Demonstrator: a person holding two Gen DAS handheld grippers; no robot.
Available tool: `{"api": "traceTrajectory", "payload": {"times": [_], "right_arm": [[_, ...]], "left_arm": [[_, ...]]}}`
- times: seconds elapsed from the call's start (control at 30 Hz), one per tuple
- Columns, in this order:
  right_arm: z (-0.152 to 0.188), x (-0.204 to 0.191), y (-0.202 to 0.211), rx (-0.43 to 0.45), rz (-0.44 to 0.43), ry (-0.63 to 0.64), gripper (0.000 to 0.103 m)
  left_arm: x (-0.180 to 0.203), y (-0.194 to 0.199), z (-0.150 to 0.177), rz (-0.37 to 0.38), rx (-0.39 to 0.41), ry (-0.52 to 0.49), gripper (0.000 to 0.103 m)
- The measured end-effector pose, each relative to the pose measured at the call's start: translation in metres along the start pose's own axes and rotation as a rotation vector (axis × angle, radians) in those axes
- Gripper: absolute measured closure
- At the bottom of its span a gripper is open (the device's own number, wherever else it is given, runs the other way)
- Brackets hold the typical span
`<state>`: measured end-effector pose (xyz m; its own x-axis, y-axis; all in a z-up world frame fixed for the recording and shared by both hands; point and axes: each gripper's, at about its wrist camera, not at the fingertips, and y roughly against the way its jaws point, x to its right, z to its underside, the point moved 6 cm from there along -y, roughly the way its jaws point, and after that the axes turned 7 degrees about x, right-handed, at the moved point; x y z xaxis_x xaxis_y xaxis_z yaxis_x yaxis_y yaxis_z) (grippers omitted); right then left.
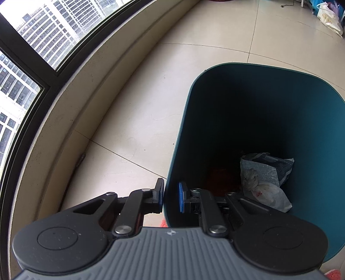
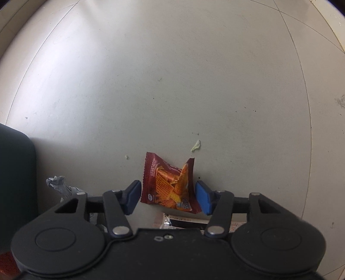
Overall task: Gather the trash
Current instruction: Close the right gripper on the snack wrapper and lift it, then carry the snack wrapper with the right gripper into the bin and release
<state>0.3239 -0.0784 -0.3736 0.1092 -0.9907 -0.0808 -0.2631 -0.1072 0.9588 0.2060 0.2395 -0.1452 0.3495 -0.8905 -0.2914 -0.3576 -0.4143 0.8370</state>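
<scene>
A red snack packet with an orange lattice print sits on the pale tiled floor. It is buckled upward between the blue pads of my right gripper, which points straight down and is shut on the packet's two side edges. In the left wrist view a tall teal trash bin stands on the floor. My left gripper is shut on its near rim, one pad outside the wall and one inside. Crumpled grey and white trash lies at the bin's bottom.
A crumpled grey paper lies left of the right gripper, beside the dark bin wall. A small green scrap lies beyond the packet, and another wrapper shows under the gripper. A window ledge curves along the left; bags sit far off.
</scene>
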Motion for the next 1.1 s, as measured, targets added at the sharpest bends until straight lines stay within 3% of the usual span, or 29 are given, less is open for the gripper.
{"api": "traceTrajectory", "payload": {"times": [0.27,0.53,0.87,1.1], "right_arm": [[0.001,0.000,0.022,0.037,0.004,0.007,0.077],[0.004,-0.003,0.068,0.090,-0.033,0.022,0.079],[0.008,-0.025,0.169,0.173,-0.115,0.067,0.080],[-0.006,-0.081,0.261,0.279,-0.200,0.174,0.080]], "left_arm": [[0.001,0.000,0.000,0.001,0.004,0.001,0.090],[-0.004,-0.001,-0.002,0.017,-0.005,0.029,0.090],[-0.002,0.000,0.001,0.014,0.015,0.005,0.090],[-0.010,-0.005,0.003,0.062,-0.022,0.048,0.090]]}}
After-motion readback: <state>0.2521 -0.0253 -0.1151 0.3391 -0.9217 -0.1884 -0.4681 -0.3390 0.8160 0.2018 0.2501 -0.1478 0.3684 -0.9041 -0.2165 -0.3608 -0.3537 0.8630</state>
